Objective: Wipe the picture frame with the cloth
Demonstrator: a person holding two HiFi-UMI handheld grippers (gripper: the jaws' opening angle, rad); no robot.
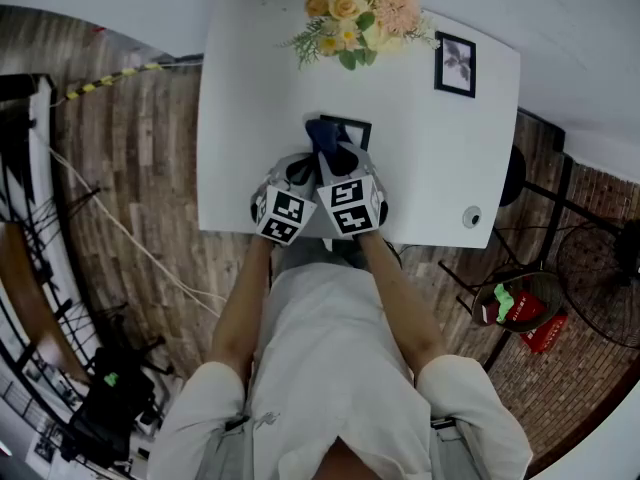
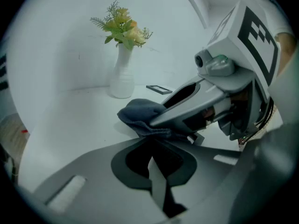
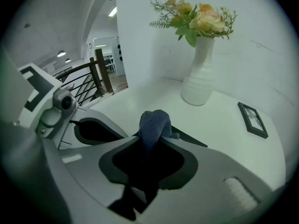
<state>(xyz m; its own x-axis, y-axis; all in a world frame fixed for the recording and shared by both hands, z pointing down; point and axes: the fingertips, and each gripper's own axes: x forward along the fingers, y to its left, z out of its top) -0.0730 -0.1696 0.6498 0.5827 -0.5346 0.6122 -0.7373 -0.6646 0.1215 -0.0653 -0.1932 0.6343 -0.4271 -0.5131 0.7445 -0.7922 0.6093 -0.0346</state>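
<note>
My two grippers work close together at the white table's [image 1: 240, 88] front middle. The right gripper [image 1: 338, 160] [image 3: 152, 143] is shut on a bunched dark blue cloth [image 3: 154, 125] [image 2: 140, 113], which sticks out past its jaws. The cloth lies against a black picture frame [image 1: 347, 128] whose dark edge [image 3: 189, 138] shows just behind it. The left gripper [image 1: 298, 176] [image 2: 153, 146] sits beside it, jaws closed on a thin pale strip that looks like this frame's edge. A second small black frame [image 1: 455, 63] [image 3: 252, 119] [image 2: 159, 89] lies flat further back.
A white vase of yellow and peach flowers [image 1: 360, 13] [image 2: 122, 78] [image 3: 198, 78] stands at the table's far edge. A small round object [image 1: 471, 217] sits near the front right corner. On the wooden floor are cables [image 1: 130, 238] at left and red items [image 1: 520, 313] at right.
</note>
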